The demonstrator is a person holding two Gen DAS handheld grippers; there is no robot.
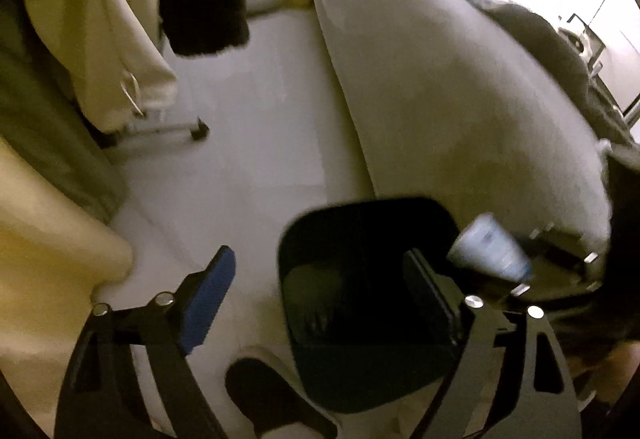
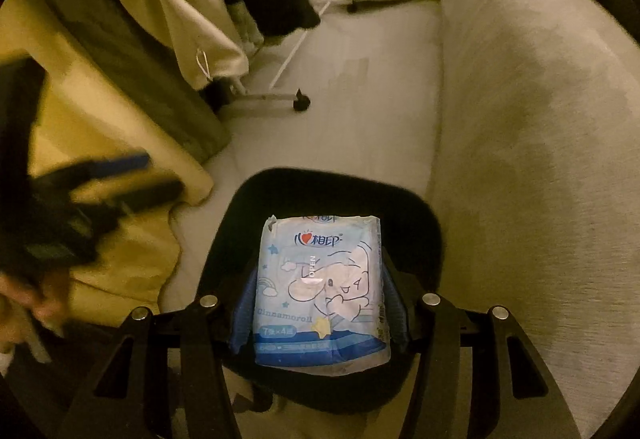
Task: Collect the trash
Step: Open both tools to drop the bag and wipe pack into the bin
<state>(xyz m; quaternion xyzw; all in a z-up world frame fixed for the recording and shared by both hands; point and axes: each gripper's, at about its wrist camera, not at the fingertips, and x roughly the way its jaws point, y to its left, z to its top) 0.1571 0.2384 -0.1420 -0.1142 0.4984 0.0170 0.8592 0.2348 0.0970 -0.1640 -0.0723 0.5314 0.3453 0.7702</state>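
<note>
I hold the one tissue packet (image 2: pixel 322 291) clamped between my right gripper (image 2: pixel 320 313) pads, directly above the single black bin (image 2: pixel 224 239) on the floor, so that letting go should drop it straight in. From the left wrist view the packet hangs at the bin's right edge. My left gripper (image 1: pixel 316 299) stands wide and empty, set to one side, I judge to keep the bin's mouth clear. One grey sofa (image 2: pixel 520 119) flanks the bin; one wheeled garment rack (image 2: pixel 276 95) stands beyond
</note>
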